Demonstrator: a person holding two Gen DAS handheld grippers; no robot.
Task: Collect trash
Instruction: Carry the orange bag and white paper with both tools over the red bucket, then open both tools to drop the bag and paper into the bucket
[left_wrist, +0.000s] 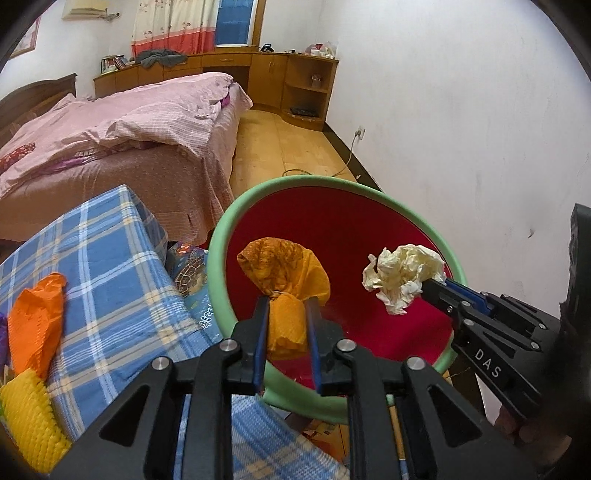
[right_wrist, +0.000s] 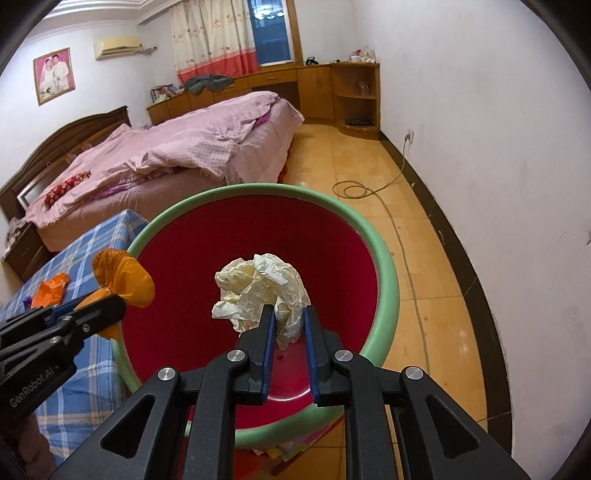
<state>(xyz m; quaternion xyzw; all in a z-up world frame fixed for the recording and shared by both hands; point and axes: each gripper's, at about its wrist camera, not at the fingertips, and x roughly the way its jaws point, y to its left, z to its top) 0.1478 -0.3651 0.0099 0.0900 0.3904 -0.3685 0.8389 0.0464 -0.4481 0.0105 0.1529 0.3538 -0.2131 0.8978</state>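
Here, from your left wrist, your left gripper (left_wrist: 287, 304) pinches an orange foam net (left_wrist: 286, 284) between its blue pads, holding it over the red inside of a green-rimmed basin (left_wrist: 221, 236). Your right gripper (left_wrist: 430, 286) comes in from the right, clamped on a crumpled paper ball (left_wrist: 402, 275) above the same basin. Another orange net (left_wrist: 35, 321) and a yellow one (left_wrist: 27, 417) lie on the blue checked cloth (left_wrist: 110, 258).

From your right wrist, the paper ball (right_wrist: 258, 291) sits squeezed between the fingers, over the basin (right_wrist: 384, 273).
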